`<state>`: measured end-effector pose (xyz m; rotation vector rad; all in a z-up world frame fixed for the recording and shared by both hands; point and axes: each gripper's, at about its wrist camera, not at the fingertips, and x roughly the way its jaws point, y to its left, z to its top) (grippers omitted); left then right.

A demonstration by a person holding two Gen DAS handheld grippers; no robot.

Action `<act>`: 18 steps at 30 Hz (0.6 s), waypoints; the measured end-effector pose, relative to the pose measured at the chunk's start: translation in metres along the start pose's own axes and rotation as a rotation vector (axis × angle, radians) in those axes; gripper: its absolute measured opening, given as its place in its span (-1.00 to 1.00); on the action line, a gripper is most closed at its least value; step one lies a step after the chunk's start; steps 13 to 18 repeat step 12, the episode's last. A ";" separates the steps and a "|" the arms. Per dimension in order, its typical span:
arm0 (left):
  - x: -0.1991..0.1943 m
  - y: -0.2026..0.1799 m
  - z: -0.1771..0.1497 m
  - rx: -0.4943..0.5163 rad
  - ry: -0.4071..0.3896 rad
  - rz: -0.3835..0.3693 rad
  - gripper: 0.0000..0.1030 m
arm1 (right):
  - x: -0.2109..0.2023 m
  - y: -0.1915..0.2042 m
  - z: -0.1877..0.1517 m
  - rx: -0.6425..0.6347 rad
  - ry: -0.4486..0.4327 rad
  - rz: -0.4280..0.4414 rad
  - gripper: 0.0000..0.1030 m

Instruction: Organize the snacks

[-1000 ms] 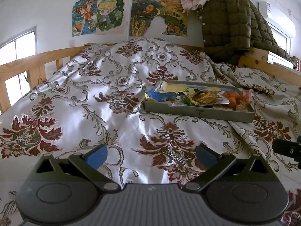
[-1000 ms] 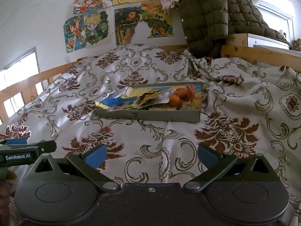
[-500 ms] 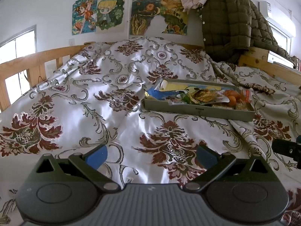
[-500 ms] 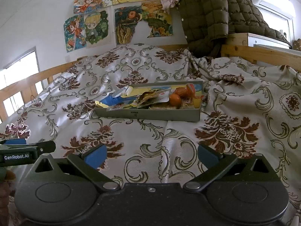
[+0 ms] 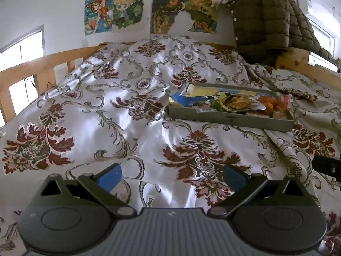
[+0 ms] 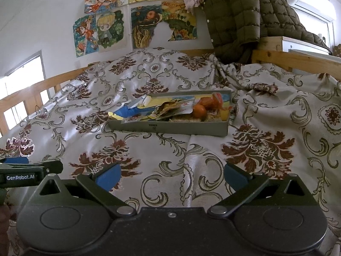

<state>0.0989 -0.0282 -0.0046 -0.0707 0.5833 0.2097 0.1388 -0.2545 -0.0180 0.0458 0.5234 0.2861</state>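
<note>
Snacks [image 6: 177,111] sit piled in the grey tray [image 6: 170,128], which lies on the bedspread [image 6: 149,81] ahead of both my grippers, well apart from either. From my right gripper [image 6: 171,176] the tray is straight ahead; from my left gripper [image 5: 171,176] it's ahead & off to the right. Inside: blue and yellow packets [image 6: 136,111] toward the left end, a crinkly foil pouch [image 6: 170,107] on top mid-tray, orange round things [image 6: 200,109] w/ small wrapped bits toward the right end. Can't tell what the small bits are.

Both grippers stand wide open, nothing between the blue pads [image 6: 108,176], hanging low over the cloth. Left one's tip shows at the left edge of the right view, just beside me.

Progress, as a judgement: no snack lies loose on the bedspread that I can see, so everything's in the tray. But it's heaped, packets overlapping, not sorted by kind. That fits either a gather-up job that's basically complete, or a sort-out where the pile is waiting. Pics don't settle which.

Further out: wooden bed rails, posters on the wall, quilted green jacket [image 6: 238,15] draped at the far right corner.
</note>
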 end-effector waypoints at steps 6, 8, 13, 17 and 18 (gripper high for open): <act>0.002 0.001 -0.002 0.006 0.004 0.015 0.99 | 0.003 0.000 -0.002 -0.009 0.006 0.004 0.99; 0.002 0.000 -0.002 0.006 -0.001 0.017 0.99 | 0.004 0.000 -0.003 -0.014 0.009 0.007 0.99; 0.002 0.000 -0.002 0.001 0.009 0.011 0.99 | 0.006 0.001 -0.004 -0.019 0.017 0.012 0.99; 0.002 0.000 -0.002 0.001 0.009 0.011 0.99 | 0.006 0.001 -0.004 -0.019 0.017 0.012 0.99; 0.002 0.000 -0.002 0.001 0.009 0.011 0.99 | 0.006 0.001 -0.004 -0.019 0.017 0.012 0.99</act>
